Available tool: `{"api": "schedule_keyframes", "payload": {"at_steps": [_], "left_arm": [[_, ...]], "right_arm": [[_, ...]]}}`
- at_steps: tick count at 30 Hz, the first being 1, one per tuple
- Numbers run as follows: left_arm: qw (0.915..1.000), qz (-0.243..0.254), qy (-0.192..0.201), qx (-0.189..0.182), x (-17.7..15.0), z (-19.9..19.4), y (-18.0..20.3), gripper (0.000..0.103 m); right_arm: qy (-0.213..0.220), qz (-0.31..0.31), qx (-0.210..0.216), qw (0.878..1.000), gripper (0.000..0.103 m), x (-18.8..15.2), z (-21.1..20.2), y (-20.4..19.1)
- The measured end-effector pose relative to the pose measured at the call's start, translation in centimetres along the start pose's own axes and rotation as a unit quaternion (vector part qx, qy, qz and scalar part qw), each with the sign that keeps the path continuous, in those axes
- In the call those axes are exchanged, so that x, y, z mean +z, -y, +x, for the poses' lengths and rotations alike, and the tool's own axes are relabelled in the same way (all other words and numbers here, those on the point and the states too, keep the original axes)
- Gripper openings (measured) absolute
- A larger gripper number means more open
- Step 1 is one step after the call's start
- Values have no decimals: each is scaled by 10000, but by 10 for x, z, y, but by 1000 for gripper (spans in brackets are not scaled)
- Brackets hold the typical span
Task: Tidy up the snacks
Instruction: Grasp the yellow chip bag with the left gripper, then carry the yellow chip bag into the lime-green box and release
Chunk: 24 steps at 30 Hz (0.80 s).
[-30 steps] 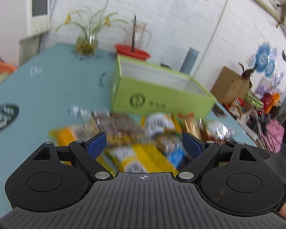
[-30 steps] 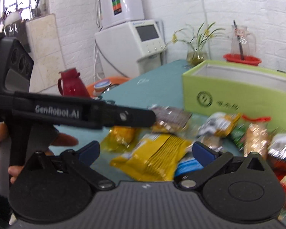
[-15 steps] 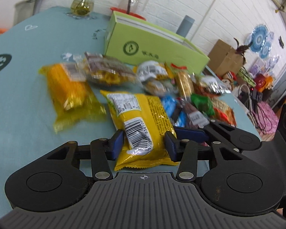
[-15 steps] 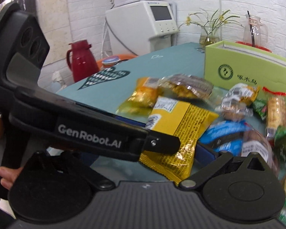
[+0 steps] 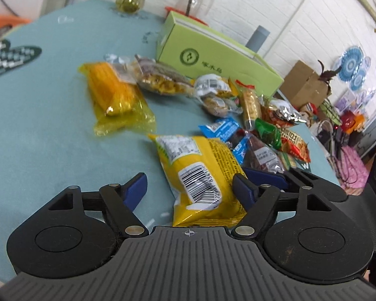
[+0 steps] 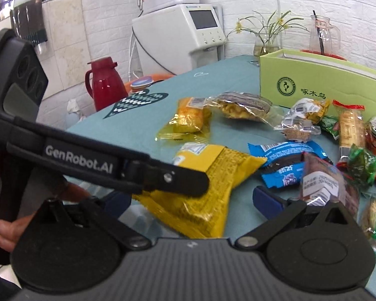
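A yellow snack bag (image 5: 200, 175) lies on the teal tablecloth (image 5: 50, 115) between the fingers of my open left gripper (image 5: 191, 188); the right pad (image 5: 240, 188) is at its edge. It also shows in the right wrist view (image 6: 208, 185). My right gripper (image 6: 190, 200) is open, and the left gripper's body (image 6: 100, 165) crosses in front of it. A pile of wrapped snacks lies beyond: an orange cake pack (image 5: 112, 92), a blue pack (image 6: 285, 155), a brown pack (image 6: 323, 183). A green box (image 5: 213, 52) stands behind them.
A flower vase (image 5: 129, 0) and a glass jug on a red tray (image 5: 195, 2) stand at the far end of the table. A red thermos (image 6: 105, 82) and a white appliance (image 6: 188, 35) are left of the table. Cardboard boxes (image 5: 305, 85) and clutter are on the right.
My left gripper came down around the yellow bag, closed in on it half a second ago, and its fingers now stand wider apart. The bag lies on the cloth.
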<state>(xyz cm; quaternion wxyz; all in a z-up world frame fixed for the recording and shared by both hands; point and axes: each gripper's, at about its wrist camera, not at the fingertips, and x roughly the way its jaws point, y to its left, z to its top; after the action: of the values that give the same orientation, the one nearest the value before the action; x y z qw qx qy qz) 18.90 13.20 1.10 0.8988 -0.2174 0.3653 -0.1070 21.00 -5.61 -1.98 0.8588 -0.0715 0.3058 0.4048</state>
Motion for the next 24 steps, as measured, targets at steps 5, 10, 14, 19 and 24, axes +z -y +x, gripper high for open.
{"api": "schedule_keyframes", "payload": {"at_steps": [5,10,14,19,24], "left_arm": [[9995,-41,-100,-291,1,2,2,21],[9984,252,224,-460,29,-13,23,21],[9962,560,455,-479,70,-5,44,22],[9916,984,630,-551,156,43,78,23],[9898,1212,544,-505,230,115,93,23]], "right_arm": [[-152,-351,-32,9993,72,2,6,-11],[277,-508,-142,9982,74,27,-13,-6],[558,-634,-324,9959,76,63,-15,17],[722,-803,-814,9908,76,128,1,71],[469,-511,-1010,9925,75,184,36,139]]}}
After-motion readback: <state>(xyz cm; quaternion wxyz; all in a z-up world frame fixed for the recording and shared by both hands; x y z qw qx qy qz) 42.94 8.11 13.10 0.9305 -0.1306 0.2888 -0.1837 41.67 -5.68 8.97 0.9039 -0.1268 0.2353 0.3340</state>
